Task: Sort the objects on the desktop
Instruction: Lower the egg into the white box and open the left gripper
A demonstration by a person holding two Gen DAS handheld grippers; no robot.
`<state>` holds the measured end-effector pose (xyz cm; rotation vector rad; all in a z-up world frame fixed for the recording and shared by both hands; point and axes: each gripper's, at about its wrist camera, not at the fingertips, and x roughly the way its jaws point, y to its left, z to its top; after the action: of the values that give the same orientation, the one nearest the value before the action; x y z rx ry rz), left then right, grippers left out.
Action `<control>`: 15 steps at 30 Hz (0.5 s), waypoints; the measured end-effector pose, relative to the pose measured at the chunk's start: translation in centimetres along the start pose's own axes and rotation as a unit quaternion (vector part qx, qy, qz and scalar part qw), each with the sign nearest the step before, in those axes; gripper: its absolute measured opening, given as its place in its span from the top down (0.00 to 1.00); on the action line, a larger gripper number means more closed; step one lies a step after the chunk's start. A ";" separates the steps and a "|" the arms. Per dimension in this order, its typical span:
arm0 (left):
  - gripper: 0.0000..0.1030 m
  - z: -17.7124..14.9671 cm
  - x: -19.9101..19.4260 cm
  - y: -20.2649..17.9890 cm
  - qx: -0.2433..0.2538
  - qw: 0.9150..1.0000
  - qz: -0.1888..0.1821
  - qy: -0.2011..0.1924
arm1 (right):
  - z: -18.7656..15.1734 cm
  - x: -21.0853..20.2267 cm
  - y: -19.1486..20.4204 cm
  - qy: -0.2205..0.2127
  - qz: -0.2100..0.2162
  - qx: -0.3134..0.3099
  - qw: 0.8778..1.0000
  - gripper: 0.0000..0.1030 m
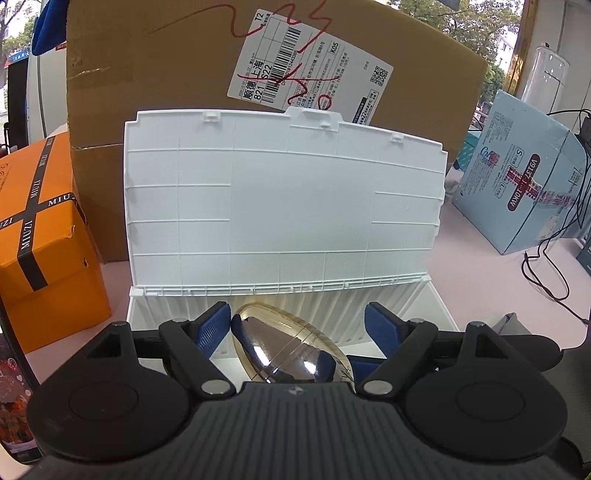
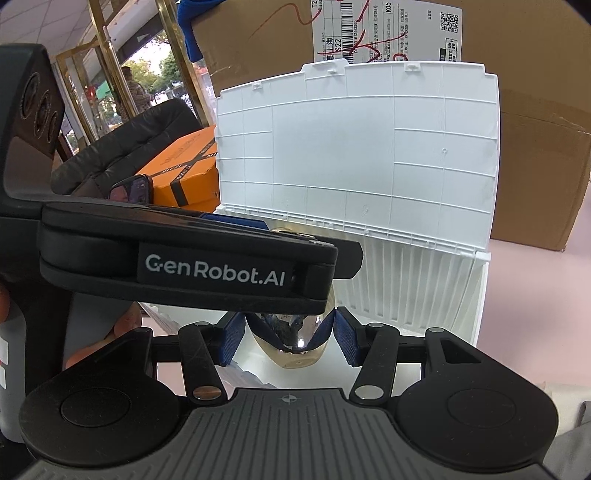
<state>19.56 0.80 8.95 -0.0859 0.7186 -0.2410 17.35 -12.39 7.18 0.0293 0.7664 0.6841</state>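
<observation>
The left gripper (image 2: 236, 258) crosses the right wrist view and hides the upper part of the egg-shaped capsule (image 2: 291, 347). The cardboard box (image 1: 166, 74) runs off the top edge — its shipping label (image 2: 388, 29) cut short, small print unreadable.

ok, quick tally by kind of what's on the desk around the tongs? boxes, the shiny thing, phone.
Cardboard shipping box: 1
Orange gift box: 1
Light blue carton: 1
White plastic storage box, lid open: 1
Gold egg-shaped object: 1, over the white box
Phone: 1
Total: 6
</observation>
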 end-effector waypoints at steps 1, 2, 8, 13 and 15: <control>0.24 0.0 0.0 0.0 0.002 1.000 0.002 -0.001 | 0.0 0.1 -0.1 0.001 0.002 0.002 1.000 0.51; 0.24 0.0 0.0 -0.1 0.003 1.000 0.004 -0.001 | 0.0 0.2 -0.1 0.003 0.003 0.003 1.000 0.51; 0.24 0.0 0.0 -0.1 0.006 1.000 0.006 -0.001 | -0.1 0.3 0.0 0.004 0.003 0.006 1.000 0.51; 0.23 0.0 0.1 0.0 0.005 1.000 0.006 0.000 | -0.1 0.4 0.0 0.003 0.002 0.008 1.000 0.51; 0.22 0.0 0.2 0.0 0.002 1.000 0.004 0.003 | -0.2 0.3 0.0 0.003 0.000 0.007 1.000 0.51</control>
<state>19.70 0.77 8.84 -0.0783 0.7243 -0.2351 17.42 -12.21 6.85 0.0409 0.7768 0.6797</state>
